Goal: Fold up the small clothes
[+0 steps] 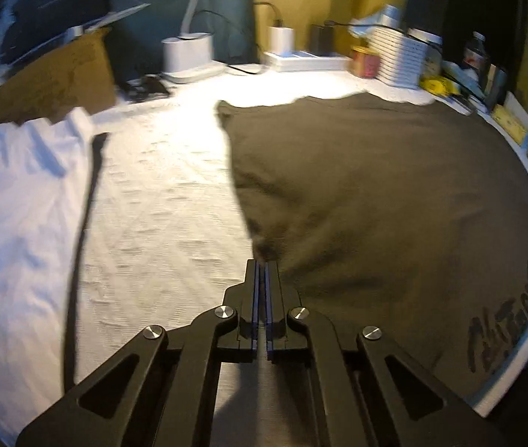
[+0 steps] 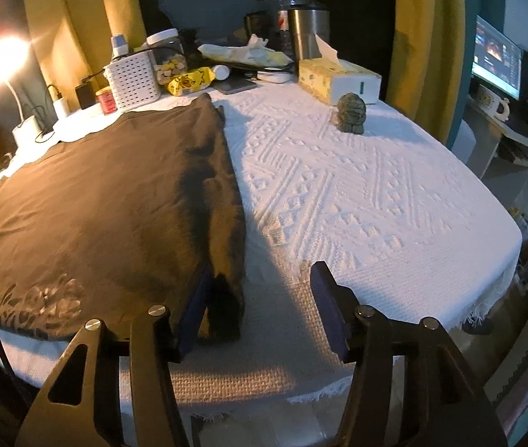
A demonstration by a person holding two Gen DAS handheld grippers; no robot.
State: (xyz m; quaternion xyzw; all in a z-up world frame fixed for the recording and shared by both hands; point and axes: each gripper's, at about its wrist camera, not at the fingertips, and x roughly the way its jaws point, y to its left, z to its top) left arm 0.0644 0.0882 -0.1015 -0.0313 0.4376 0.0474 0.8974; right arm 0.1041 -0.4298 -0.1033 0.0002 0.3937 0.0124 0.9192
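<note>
Between the two grippers the dark shirt (image 2: 107, 201) lies lengthwise near to far, left gripper (image 1: 262, 262) pinching its left edge, right gripper (image 2: 264, 290) open at its folded right edge.

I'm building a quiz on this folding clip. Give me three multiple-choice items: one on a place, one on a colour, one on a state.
1. The small figurine stands:
A on the garment
B on bare tablecloth, right of the garment
C in the basket

2. The garment being folded is:
A white
B red
C dark brown

3. The right gripper has its jaws:
A apart
B pressed together
C clamped on the tissue box

Answers:
1 B, it sits on the white cloth near the tissue box.
2 C, dark brown in both views.
3 A, a wide gap shows.
</note>
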